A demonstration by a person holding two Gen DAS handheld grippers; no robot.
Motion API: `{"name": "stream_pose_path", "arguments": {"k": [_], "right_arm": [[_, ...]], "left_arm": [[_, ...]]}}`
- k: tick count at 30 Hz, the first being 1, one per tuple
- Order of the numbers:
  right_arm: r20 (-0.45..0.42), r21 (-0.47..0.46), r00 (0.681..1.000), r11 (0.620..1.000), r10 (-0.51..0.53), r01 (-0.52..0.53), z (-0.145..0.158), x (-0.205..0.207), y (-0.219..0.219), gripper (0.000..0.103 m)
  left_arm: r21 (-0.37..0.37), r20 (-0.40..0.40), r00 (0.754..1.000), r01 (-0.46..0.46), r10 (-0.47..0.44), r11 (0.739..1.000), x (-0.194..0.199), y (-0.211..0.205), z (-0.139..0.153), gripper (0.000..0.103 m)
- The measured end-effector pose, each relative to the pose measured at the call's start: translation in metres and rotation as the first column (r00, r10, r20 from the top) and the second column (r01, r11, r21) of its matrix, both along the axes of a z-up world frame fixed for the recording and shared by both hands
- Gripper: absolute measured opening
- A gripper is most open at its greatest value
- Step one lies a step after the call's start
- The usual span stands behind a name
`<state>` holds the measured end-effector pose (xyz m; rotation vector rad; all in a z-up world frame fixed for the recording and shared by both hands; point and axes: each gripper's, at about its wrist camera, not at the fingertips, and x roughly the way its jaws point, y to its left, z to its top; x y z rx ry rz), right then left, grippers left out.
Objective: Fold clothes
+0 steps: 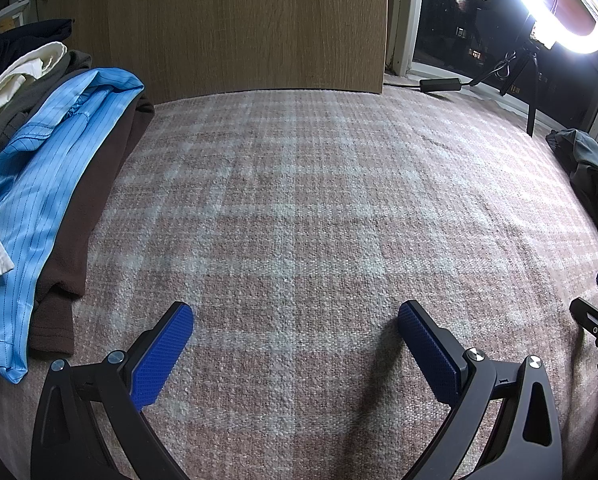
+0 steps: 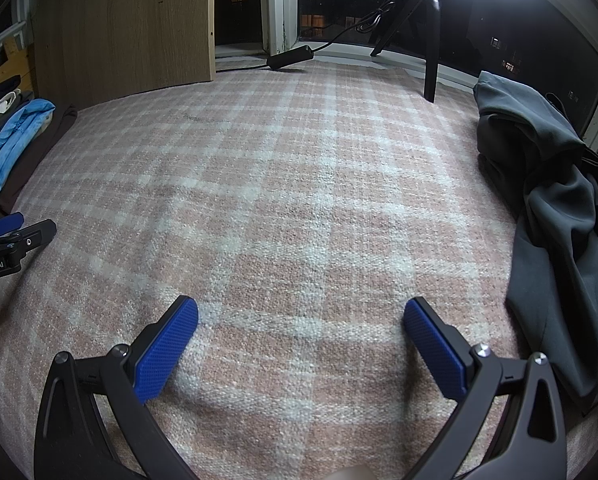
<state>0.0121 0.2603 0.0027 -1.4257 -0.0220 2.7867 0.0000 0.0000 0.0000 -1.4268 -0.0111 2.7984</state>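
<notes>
Both the left gripper (image 1: 295,320) and right gripper (image 2: 301,316) hover with jaws spread wide, holding nothing, over the plaid blanket (image 2: 279,184). The crumpled grey garment (image 2: 559,200) lies at the right edge of the right wrist view, apart from the jaws. A clothes pile topped by a blue striped shirt (image 1: 39,184) sits at the left wrist view's left edge.

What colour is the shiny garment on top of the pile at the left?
Light blue with thin dark pinstripes; the garment shows best in the left wrist view.

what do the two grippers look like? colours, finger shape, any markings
Both match: the left gripper and right gripper have matte black curved linkage arms, silver pivot bolts, and flat rounded pads of textured blue. The left gripper's body carries white lettering ending "nRobot.AI". No cables or sleeves are visible.
</notes>
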Motion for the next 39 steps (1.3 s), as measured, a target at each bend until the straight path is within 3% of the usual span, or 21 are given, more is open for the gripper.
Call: {"name": "stream_pose_path", "arguments": {"k": [22, 29, 32, 39], "right_arm": [[0.005, 0.002, 1.000, 1.000, 0.000, 0.000, 0.000, -0.001, 0.001, 0.103], [0.085, -0.007, 0.996, 0.999, -0.032, 0.033, 0.004, -0.004, 0.001, 0.103], [0.090, -0.044, 0.995, 0.998, -0.049, 0.053, 0.012, 0.004, 0.002, 0.103], [0.042, -0.074, 0.992, 0.989, -0.122, 0.124, 0.053, 0.043, 0.002, 0.103]], "left_arm": [[0.001, 0.002, 1.000, -0.002, 0.002, 1.000, 0.002, 0.004, 0.001, 0.103], [0.020, 0.057, 0.998, 0.019, -0.020, 1.000, -0.004, -0.001, 0.007, 0.102], [0.031, 0.086, 0.996, 0.027, -0.030, 0.999, -0.006, -0.002, 0.010, 0.101], [0.061, 0.067, 0.997, 0.037, -0.041, 0.997, 0.008, -0.013, 0.048, 0.101]]}}
